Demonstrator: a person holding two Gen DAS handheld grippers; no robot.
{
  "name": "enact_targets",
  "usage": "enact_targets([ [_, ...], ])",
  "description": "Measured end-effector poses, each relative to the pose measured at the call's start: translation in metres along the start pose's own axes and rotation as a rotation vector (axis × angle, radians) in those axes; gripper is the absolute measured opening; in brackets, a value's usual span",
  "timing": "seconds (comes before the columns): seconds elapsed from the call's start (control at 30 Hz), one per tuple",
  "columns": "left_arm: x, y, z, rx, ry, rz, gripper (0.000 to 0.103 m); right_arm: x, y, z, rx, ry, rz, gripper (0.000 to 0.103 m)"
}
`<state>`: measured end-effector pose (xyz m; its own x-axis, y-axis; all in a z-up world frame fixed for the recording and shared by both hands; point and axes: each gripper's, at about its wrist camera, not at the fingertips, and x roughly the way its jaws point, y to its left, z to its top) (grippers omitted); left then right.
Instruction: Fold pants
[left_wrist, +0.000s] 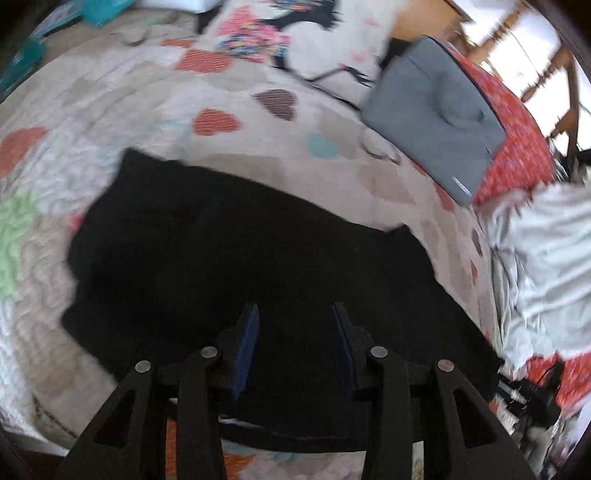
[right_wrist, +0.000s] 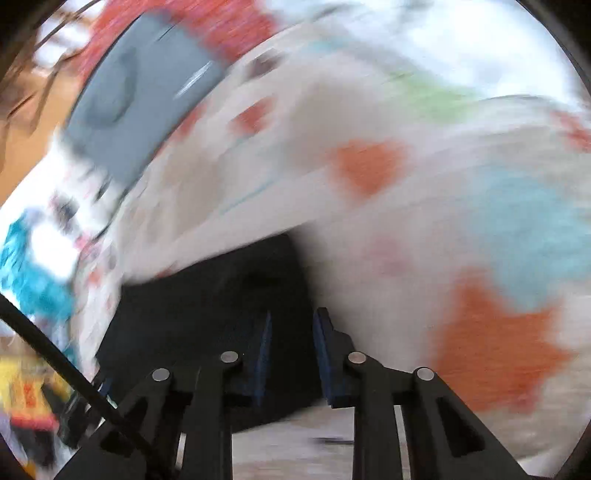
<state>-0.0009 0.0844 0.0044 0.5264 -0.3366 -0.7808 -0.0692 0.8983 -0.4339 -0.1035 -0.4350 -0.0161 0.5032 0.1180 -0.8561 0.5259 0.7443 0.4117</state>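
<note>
Black pants (left_wrist: 229, 243) lie flat on a cream bedspread with coloured hearts (left_wrist: 110, 110), filling the lower middle of the left wrist view. My left gripper (left_wrist: 294, 314) is open and empty above the pants' near part. In the blurred right wrist view the pants (right_wrist: 207, 306) show at lower left, with a corner near the middle. My right gripper (right_wrist: 293, 319) is open and empty, its fingers over the pants' right edge.
A folded grey garment (left_wrist: 436, 114) lies at the far right on a red patterned cloth (left_wrist: 517, 147). Crumpled white fabric (left_wrist: 543, 266) sits at the right. A white floral cloth (left_wrist: 306, 33) lies at the back. Dark cables (left_wrist: 528, 395) are at lower right.
</note>
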Motion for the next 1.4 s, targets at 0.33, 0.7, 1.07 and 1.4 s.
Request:
enact_targets([
  [0.33, 0.029, -0.166, -0.007, 0.420, 0.132, -0.205, 0.050, -0.001, 0.005, -0.033, -0.038, -0.006, 0.271, 0.051],
  [0.7, 0.151, -0.356, -0.071, 0.851, 0.360, -0.230, 0.053, 0.012, -0.013, -0.055, 0.022, -0.026, 0.265, 0.059],
  [1.07, 0.204, -0.398, -0.100, 1.044, 0.519, -0.264, 0.057, 0.016, 0.025, -0.078, -0.208, -0.199, 0.074, 0.071],
  [1.4, 0.169, -0.392, -0.092, 1.025, 0.512, -0.273, 0.003, 0.021, 0.017, -0.058, -0.133, -0.102, 0.333, 0.024],
])
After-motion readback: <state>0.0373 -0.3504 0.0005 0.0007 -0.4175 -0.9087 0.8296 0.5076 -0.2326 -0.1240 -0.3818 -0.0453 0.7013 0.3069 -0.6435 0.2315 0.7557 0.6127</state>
